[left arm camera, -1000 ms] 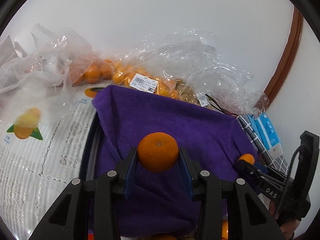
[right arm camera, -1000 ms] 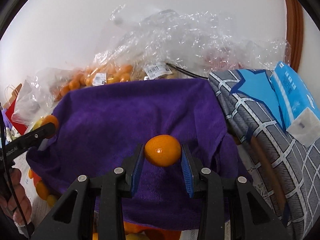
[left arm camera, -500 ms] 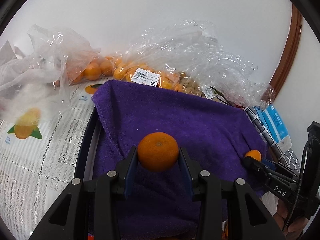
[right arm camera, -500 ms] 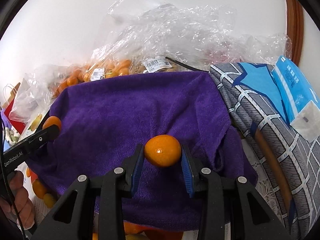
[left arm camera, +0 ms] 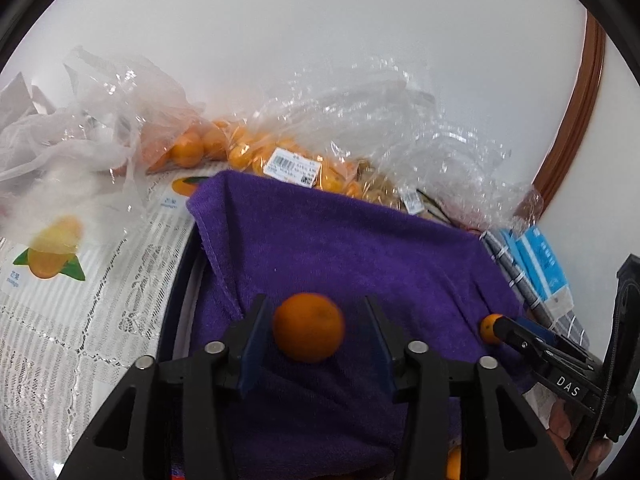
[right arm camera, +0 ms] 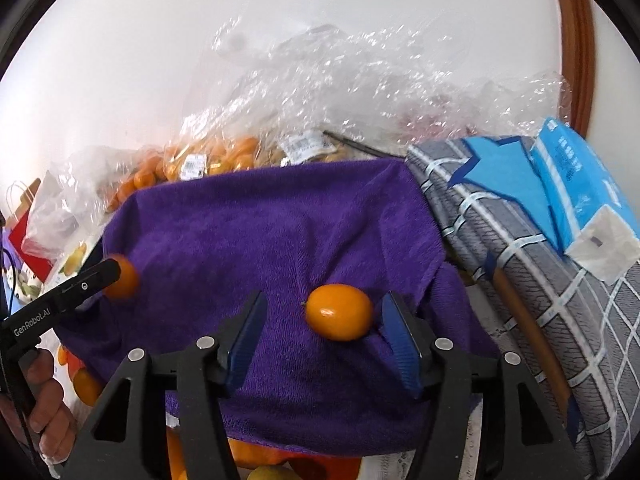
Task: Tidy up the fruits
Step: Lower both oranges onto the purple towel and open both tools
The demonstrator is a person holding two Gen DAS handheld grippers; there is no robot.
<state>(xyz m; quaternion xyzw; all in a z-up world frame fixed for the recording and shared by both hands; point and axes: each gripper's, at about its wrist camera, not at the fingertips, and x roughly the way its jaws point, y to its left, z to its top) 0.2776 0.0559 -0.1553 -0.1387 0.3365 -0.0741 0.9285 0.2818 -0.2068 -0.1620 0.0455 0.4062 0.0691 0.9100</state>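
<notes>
left gripper point(left arm camera: 312, 338) jaws apart, orange point(left arm camera: 308, 327) between blue pads, not clamped, lying on purple towel point(left arm camera: 360, 248). right gripper point(right arm camera: 324, 338) jaws apart, smaller oval orange fruit point(right arm camera: 339, 312) on same towel, nearer right pad, contact unclear. bagged oranges point(left arm camera: 240, 152) behind towel against wall. grey checked cushion point(right arm camera: 532, 280) just beside towel, right side.

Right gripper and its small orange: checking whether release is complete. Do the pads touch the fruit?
Apart. The right wrist view shows purple towel between each pad and the small orange; right gripper is open.
</notes>
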